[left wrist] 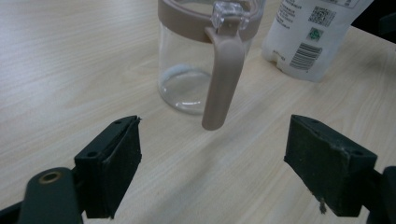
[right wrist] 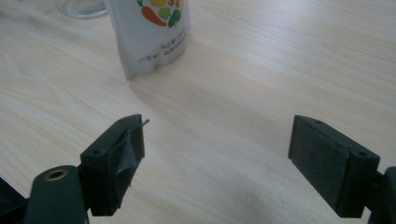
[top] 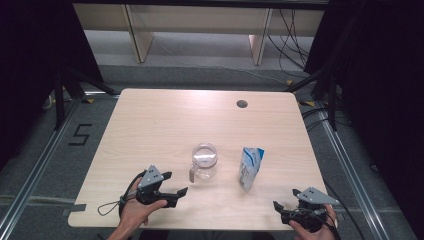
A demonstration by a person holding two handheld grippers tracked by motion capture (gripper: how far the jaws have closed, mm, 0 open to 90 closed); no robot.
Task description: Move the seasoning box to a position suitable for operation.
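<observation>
Both the left gripper (top: 172, 184) and the right gripper (top: 286, 201) hover wide open and empty near the glass jug (top: 204, 161) and the pouch (top: 249, 168) on the tabletop (top: 165, 120).

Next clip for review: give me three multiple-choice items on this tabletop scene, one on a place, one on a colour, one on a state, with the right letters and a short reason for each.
1. Where does the white pouch stand relative to the clear jug, as the high view shows it?
A. to its left
B. to its right
C. inside it

2. What colour is the jug handle?
A. bright green
B. black
C. dusty pink-brown

3. How does the left gripper stand?
A. jaws open with nothing between them
B. shut on the handle
C. shut on the pouch

Answers:
1 B, the pouch stands apart on the jug's right in the high view.
2 C, the handle and rim band share that muted pinkish tone in the left gripper view.
3 A, both pads stand wide apart over bare table, short of the jug.
</observation>
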